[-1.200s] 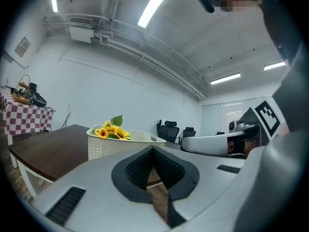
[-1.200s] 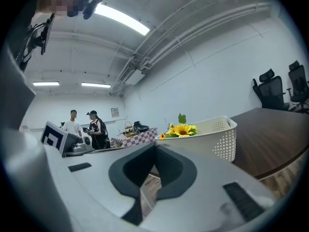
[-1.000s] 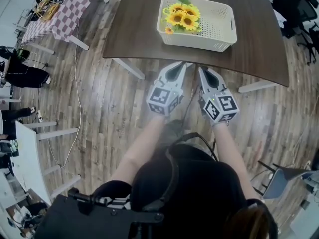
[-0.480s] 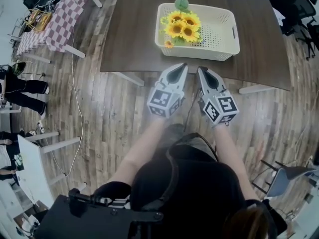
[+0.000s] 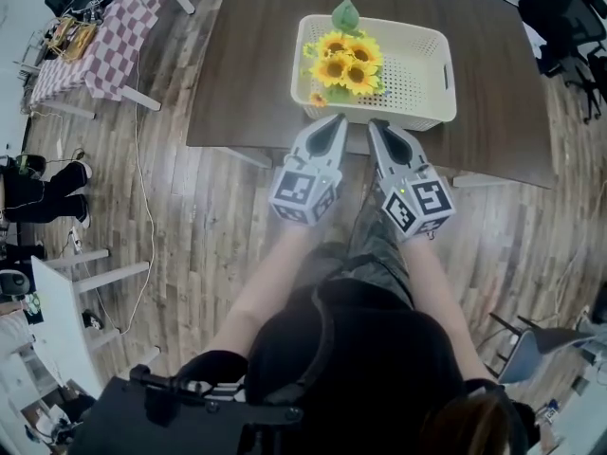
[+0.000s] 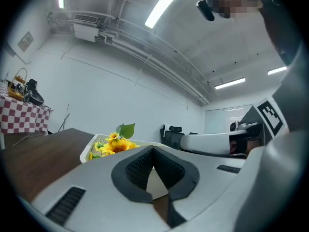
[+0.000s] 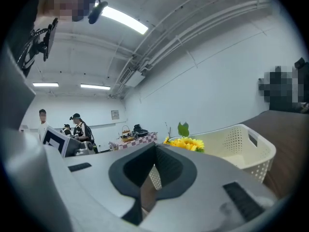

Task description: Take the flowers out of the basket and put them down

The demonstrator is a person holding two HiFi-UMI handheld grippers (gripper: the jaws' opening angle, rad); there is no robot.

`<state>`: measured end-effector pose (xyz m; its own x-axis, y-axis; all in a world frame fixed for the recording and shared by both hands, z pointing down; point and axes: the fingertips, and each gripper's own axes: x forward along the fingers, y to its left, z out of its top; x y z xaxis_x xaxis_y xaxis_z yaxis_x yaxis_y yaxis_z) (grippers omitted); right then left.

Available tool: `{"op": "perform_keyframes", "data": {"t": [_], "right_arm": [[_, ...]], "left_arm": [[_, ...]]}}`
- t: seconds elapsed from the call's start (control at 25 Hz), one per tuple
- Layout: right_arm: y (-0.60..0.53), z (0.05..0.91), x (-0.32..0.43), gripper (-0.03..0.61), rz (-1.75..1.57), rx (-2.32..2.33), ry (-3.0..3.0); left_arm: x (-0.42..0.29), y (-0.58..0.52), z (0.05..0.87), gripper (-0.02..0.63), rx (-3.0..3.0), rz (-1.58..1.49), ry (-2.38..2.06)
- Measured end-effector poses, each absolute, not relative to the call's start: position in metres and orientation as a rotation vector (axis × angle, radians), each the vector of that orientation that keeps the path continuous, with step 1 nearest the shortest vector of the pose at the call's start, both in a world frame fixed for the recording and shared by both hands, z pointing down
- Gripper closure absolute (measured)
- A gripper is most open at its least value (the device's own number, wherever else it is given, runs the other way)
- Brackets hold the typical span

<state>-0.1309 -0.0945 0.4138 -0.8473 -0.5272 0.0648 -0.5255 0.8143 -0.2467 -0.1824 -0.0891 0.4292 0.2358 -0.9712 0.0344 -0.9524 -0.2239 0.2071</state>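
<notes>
Left gripper (image 5: 336,119) and right gripper (image 5: 372,123) have advanced to basket (image 5: 446,66) wall, upper centre; both jaws pressed together, empty. Flowers (image 5: 346,60) in basket's left half. Staying shut, they'd likely shove the basket.

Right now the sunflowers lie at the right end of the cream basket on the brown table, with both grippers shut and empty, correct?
Not quite: the head view shows the sunflowers at the left end of the basket, not the right. The rest holds.
</notes>
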Motion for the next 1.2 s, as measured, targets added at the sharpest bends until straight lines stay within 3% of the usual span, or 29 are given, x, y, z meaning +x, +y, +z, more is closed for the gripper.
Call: {"op": "perform_keyframes", "data": {"t": [1.2], "right_arm": [[-0.209,0.395,-0.186,0.575,-0.282,-0.417,3.266]], "left_arm": [[-0.247,-0.160,0.407,0.611,2.010,-0.090,-2.214]]}}
